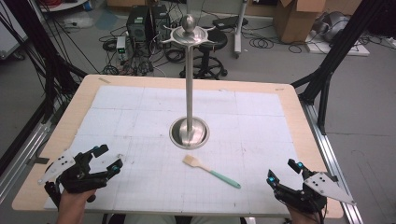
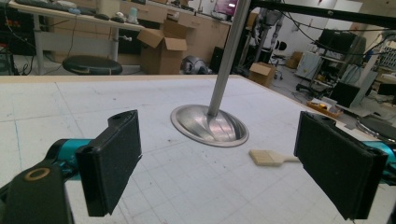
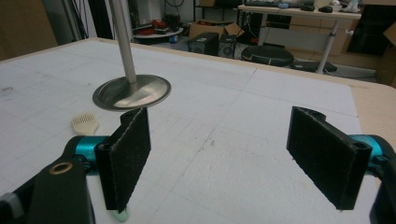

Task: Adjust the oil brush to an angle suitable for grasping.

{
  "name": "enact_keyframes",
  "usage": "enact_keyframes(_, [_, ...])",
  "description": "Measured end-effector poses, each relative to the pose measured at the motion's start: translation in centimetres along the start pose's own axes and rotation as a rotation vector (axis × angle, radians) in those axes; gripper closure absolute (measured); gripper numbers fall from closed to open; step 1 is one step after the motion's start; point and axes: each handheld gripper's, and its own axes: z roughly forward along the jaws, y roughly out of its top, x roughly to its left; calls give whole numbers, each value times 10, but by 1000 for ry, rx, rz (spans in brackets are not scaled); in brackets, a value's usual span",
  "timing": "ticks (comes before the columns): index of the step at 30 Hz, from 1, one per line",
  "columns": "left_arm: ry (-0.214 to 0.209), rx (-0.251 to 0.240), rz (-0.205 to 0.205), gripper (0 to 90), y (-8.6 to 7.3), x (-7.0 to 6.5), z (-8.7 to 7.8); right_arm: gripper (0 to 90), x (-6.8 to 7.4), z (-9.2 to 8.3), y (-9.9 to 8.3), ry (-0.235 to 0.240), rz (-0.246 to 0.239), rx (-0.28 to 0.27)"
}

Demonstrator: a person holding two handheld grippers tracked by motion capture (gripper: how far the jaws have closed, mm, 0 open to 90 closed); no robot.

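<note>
Steel stand (image 1: 189, 131) sits mid-table, brush (image 1: 211, 171) just in front of it; my left gripper (image 1: 106, 158) and right gripper (image 1: 283, 171) both gape wide, holding nothing.

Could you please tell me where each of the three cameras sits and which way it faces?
High view: above the near table edge, looking forward and down; both hands hold open tongs, left tongs, right tongs.
Left gripper view: on those tongs, facing the stand.
Right gripper view: likewise, facing the stand.
All share the stand and brush.
</note>
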Motion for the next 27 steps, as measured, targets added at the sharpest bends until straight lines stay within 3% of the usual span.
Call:
enact_keyframes(11, [3,11,-12,152,-2,2,2,203,-3,2,-3,-6,14,18])
enact_keyframes(19, [2,6,-2,152,-1,1,-3,256,4,5,0,35,-9,15])
enact_keyframes(21, [5,2,-9,152,-1,2,-3,336,7,7,0,54,-22,23])
enact_keyframes(22, [5,7,-8,152,-2,3,-2,466,10,9,0,90,-30,30])
enact_keyframes(23, [5,7,-8,152,-2,3,-2,466,10,9,0,90,-30,30])
enact_keyframes(27, [2,21,-6,152,-3,2,0,595,17,18,1,167,-61,41])
